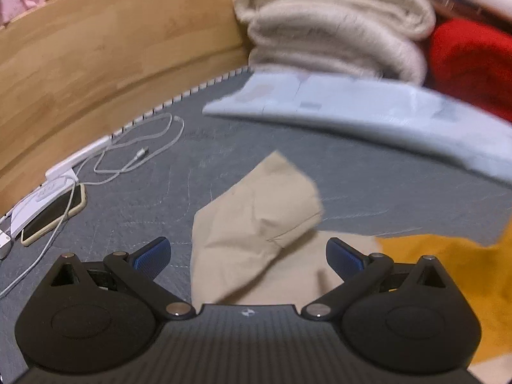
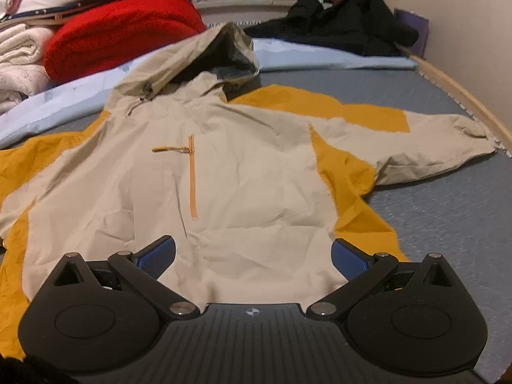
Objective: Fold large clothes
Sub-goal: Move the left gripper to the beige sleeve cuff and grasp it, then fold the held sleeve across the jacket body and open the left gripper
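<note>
A beige and mustard hooded jacket (image 2: 243,172) lies flat, front up, on the grey bed cover, hood (image 2: 224,54) toward the far end and one sleeve (image 2: 438,147) stretched right. My right gripper (image 2: 252,257) hovers open over the jacket's lower hem, nothing between its blue pads. In the left wrist view the jacket's other sleeve (image 1: 259,224) lies crumpled, its cuff pointing away, with a mustard panel (image 1: 448,272) to the right. My left gripper (image 1: 248,257) is open just above that sleeve, not touching it.
A wooden bed frame (image 1: 96,64) curves along the left. Beside it lie a phone (image 1: 54,211), a white charger cable (image 1: 140,147) and a power strip. Folded cream blankets (image 1: 329,22), a red blanket (image 2: 124,28), a light blue sheet (image 1: 368,112) and dark clothes (image 2: 345,28) sit at the far end.
</note>
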